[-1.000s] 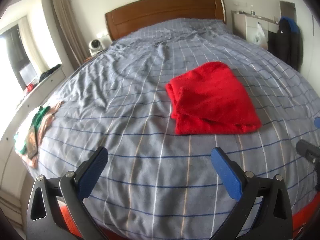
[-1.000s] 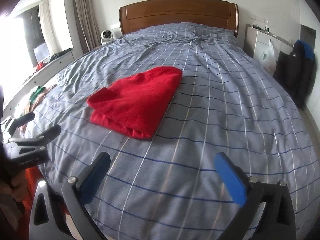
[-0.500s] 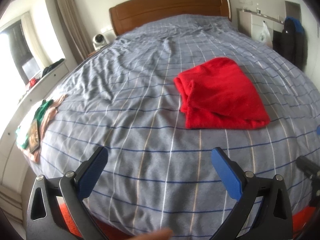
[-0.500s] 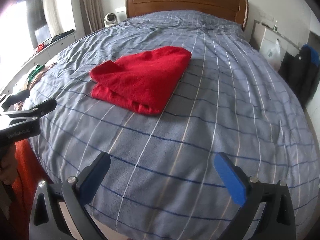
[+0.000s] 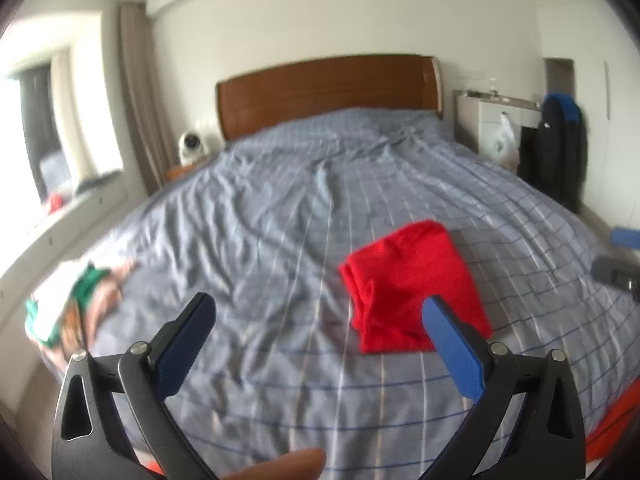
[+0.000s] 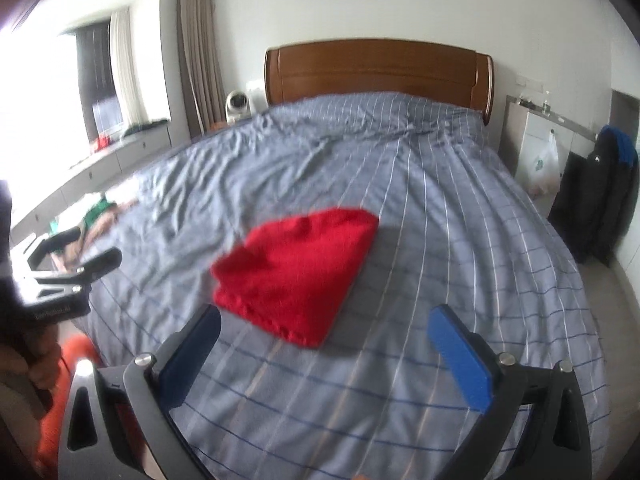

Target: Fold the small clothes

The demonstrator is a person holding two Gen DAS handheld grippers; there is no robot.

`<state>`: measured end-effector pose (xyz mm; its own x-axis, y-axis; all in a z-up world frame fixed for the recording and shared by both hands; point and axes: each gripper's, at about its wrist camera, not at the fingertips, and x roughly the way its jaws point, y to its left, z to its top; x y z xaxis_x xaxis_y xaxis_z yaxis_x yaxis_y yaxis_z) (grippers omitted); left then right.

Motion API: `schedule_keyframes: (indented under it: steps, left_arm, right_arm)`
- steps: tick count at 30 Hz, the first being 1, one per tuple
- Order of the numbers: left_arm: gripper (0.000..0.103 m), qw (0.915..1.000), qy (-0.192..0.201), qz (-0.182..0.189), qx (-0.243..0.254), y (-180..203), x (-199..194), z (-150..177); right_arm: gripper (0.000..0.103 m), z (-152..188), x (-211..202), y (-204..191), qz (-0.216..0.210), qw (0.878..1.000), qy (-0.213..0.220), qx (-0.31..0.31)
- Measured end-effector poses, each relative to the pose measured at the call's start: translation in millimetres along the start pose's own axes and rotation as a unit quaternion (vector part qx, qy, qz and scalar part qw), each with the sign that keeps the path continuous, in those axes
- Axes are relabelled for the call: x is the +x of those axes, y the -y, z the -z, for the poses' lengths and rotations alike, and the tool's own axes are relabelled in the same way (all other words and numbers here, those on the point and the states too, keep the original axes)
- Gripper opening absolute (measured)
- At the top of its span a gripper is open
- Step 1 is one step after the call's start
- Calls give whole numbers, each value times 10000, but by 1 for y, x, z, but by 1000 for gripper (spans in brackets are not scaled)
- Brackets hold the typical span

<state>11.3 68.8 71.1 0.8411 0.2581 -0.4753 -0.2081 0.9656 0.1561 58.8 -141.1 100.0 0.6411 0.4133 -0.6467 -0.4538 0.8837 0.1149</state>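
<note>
On the gray striped bed (image 5: 280, 220), at about 3 o'clock in the left view, lies the folded red cloth (image 5: 412, 288). Its long side runs from 11 to 5 o'clock. Both the left gripper (image 5: 316, 344) and the right gripper (image 6: 324, 348) are wide apart and hold nothing. Since a moment ago both have pulled back, and the cloth looks smaller.

- The folded red fleece garment (image 5: 412, 292) (image 6: 298, 270) lies on the grey-blue checked bedspread (image 5: 280, 220) (image 6: 440, 240), near the foot.
- The crumpled green-and-pink clothes (image 5: 80, 304) (image 6: 96, 216) lie at its left edge.
- The brown wooden headboard (image 5: 328, 88) (image 6: 376, 72) stands behind.
</note>
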Motion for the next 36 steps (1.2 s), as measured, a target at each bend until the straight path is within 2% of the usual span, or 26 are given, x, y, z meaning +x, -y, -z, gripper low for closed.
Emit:
schedule_keyframes:
  steps: [2, 4, 7, 11, 15, 17, 21, 24, 36]
  left_arm:
    - [103, 9999, 85, -73, 11, 1, -4, -4]
    - [103, 9997, 68, 185, -141, 1, -8, -5]
    - [103, 9981, -111, 470, -378, 0, -7, -2]
    - [103, 9978, -452, 309, -365, 9, 4, 10]
    - [103, 9949, -860, 338, -413, 13, 15, 24]
    - [103, 9935, -973, 363, -471, 12, 16, 27]
    - [103, 9928, -1115, 161, -409, 12, 17, 30]
    - [103, 9914, -1220, 149, -450, 10, 19, 31]
    - [103, 9940, -1038, 106, -312, 15, 3, 20]
  right_arm:
    - [102, -5, -4, 2, -66, 9999, 50, 82]
    - [103, -7, -5, 4, -76, 9998, 33, 171]
    - [102, 0, 3, -1, 339, 9989, -298, 138]
    - [102, 19, 7, -10, 264, 9988, -410, 91]
    - [103, 36, 10, -15, 211, 9982, -539, 152]
    - [102, 41, 10, -15, 277, 9980, -547, 162]
    - [102, 42, 9, -14, 415, 9975, -545, 144]
    - [102, 38, 4, -19, 458, 9983, -358, -17]
    - [102, 32, 3, -42, 111, 9981, -580, -157]
